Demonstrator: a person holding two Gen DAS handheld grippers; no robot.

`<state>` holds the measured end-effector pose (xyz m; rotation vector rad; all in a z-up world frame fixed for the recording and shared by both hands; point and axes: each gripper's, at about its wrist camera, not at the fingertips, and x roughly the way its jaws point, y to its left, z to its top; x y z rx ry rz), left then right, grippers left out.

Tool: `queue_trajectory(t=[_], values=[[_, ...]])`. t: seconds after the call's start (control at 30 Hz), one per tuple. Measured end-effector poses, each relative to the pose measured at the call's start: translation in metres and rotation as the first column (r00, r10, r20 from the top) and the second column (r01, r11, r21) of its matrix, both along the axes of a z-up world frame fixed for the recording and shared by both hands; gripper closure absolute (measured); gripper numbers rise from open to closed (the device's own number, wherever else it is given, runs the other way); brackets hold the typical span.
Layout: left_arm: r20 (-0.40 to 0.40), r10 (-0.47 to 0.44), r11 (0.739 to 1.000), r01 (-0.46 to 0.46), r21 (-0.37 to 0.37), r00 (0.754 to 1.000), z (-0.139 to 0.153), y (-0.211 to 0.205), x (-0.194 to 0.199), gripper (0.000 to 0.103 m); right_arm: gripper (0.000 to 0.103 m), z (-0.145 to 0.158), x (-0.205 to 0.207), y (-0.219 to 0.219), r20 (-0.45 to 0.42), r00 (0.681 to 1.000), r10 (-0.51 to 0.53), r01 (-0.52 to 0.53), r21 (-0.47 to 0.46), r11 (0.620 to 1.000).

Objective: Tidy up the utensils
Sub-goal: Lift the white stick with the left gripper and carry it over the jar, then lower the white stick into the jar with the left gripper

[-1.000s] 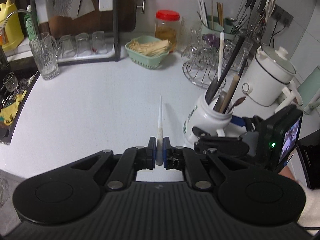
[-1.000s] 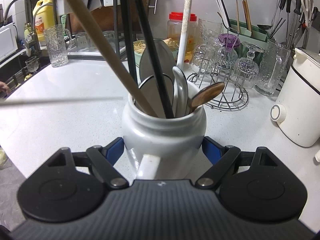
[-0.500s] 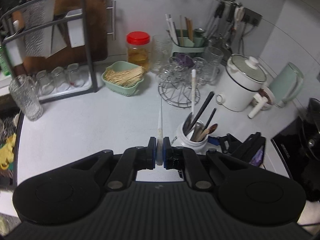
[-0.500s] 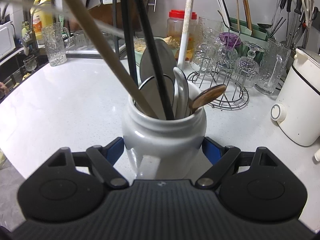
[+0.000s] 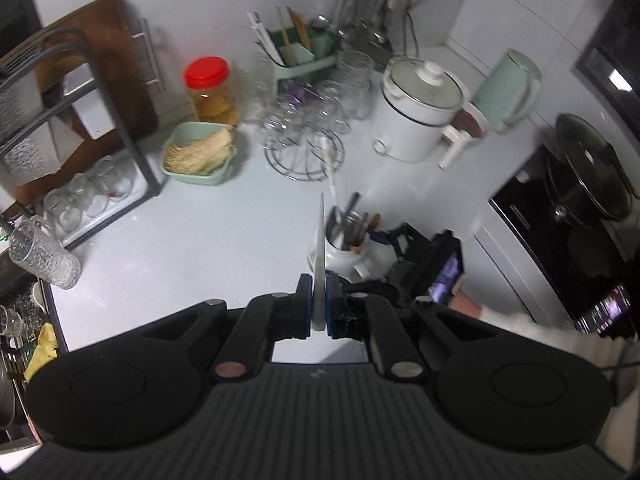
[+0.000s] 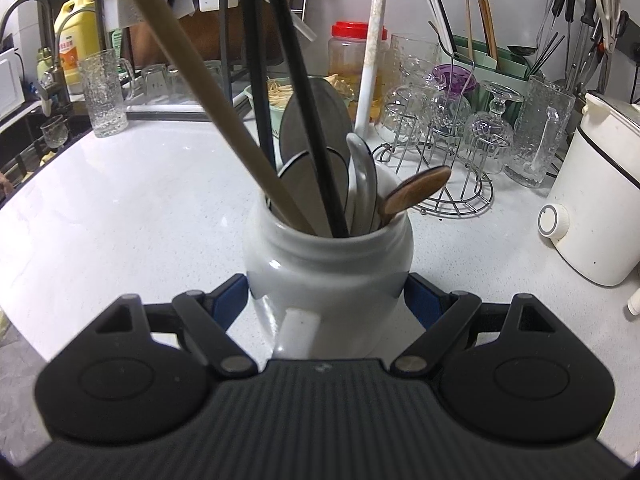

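Both jaw sets are clamped on a load. On the left gripper [image 5: 319,306], the blue pads [image 5: 304,304] stand almost together, pinching the thick end of a thin white chopstick [image 5: 320,248]. This chopstick projects straight ahead from the pads and tapers to a point. In the left wrist view, its tip overlaps the rim of the white jar [image 5: 352,254] far below; whether it touches anything there cannot be told.

On the right gripper [image 6: 328,300], the jaws are spread wide and grasp the white jar [image 6: 328,264] by its sides. One blue pad [image 6: 230,296] bears on the left wall and the other on the right wall. A white handle stub on the jar faces the camera between the fingers. The jar stands upright on the white counter [image 6: 140,208].

Contents of the jar:
- a tan wooden stick [image 6: 208,88], leaning left;
- two black sticks [image 6: 296,92];
- a white rod [image 6: 372,52], nearly upright;
- metal spoon bowls [image 6: 316,128];
- a brown wooden spoon [image 6: 416,192], leaning right.

Behind the jar stands a wire rack of glasses [image 6: 448,136]. A white cooker [image 6: 600,208] stands to the right, apart from the jar. A green basket [image 5: 198,154] and a red-lidded jar [image 5: 210,92] stand near the back wall.
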<state>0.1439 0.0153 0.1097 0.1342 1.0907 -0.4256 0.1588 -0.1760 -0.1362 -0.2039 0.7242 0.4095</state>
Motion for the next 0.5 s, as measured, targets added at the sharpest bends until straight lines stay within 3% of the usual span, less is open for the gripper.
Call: queue_trajectory(t=[0.5], values=[[-0.148, -0.149, 0.980, 0.166, 0.112, 0.978, 0.000, -0.031, 0.044, 0.095, 0.016, 0.000, -0.002, 0.003, 0.012, 1.000, -0.028, 0.028, 0.005, 1.000]])
